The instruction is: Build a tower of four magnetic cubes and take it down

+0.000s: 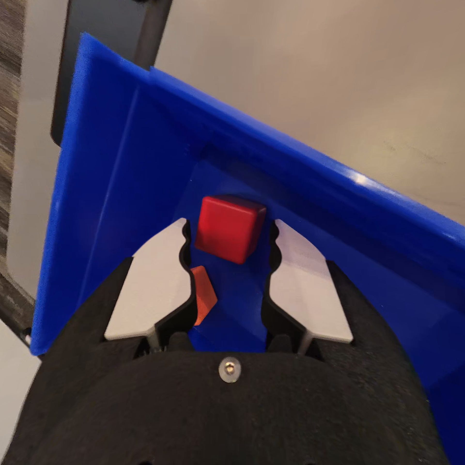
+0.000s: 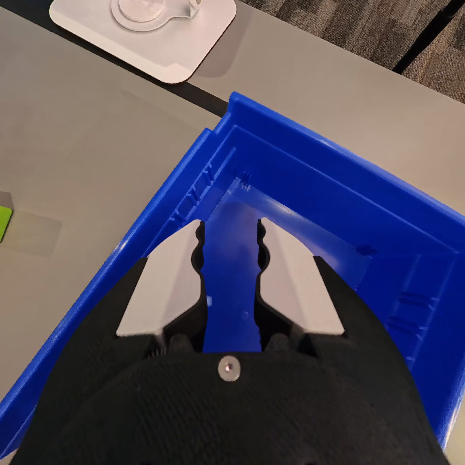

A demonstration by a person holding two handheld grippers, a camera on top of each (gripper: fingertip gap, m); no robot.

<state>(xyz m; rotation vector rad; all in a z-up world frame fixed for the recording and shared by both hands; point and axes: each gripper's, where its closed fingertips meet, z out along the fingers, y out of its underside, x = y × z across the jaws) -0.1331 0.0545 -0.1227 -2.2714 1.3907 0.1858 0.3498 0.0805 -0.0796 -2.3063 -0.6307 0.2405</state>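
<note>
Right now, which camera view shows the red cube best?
The left wrist view: the red cube lies in the blue bin, between the open left hand-held gripper fingertips. The right wrist view shows only bare bin floor, no red cube.

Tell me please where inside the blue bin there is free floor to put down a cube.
The bin floor ahead of the right gripper is bare, bordered by two bin walls meeting in a corner. The corner under the left gripper is crowded: a red cube lies beside the wall, an orange cube just behind it.
</note>
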